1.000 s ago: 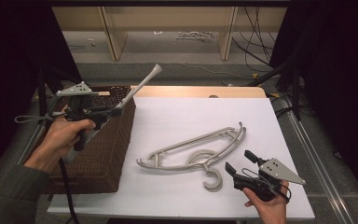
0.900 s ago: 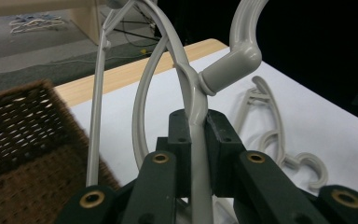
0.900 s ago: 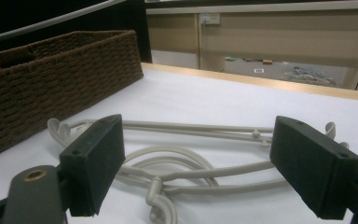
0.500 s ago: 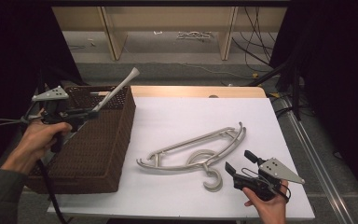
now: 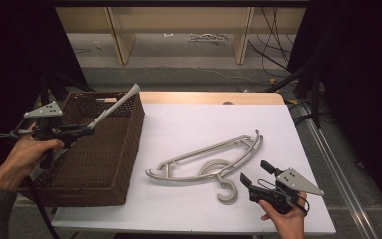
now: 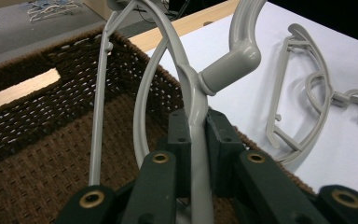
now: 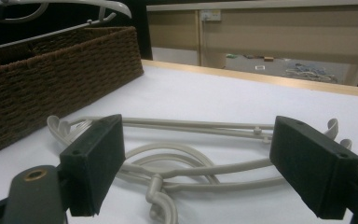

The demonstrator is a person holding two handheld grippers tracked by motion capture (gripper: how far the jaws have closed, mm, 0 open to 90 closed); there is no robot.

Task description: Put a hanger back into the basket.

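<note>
Left gripper (image 5: 87, 130), fingers clamped on the arm of a grey plastic hanger (image 6: 193, 100), holds it tilted above the woven basket (image 5: 110, 164), its far tip (image 5: 134, 88) rising past the basket's back rim; right gripper (image 5: 258, 172), fingers spread wide and empty, rests on the table (image 5: 189, 114) to the right of the basket, just beside two more hangers (image 5: 214, 159) lying flat. The hanger looks light, stiff and rather slick; the thick arm near the hook neck probably offers the surest grip.
</note>
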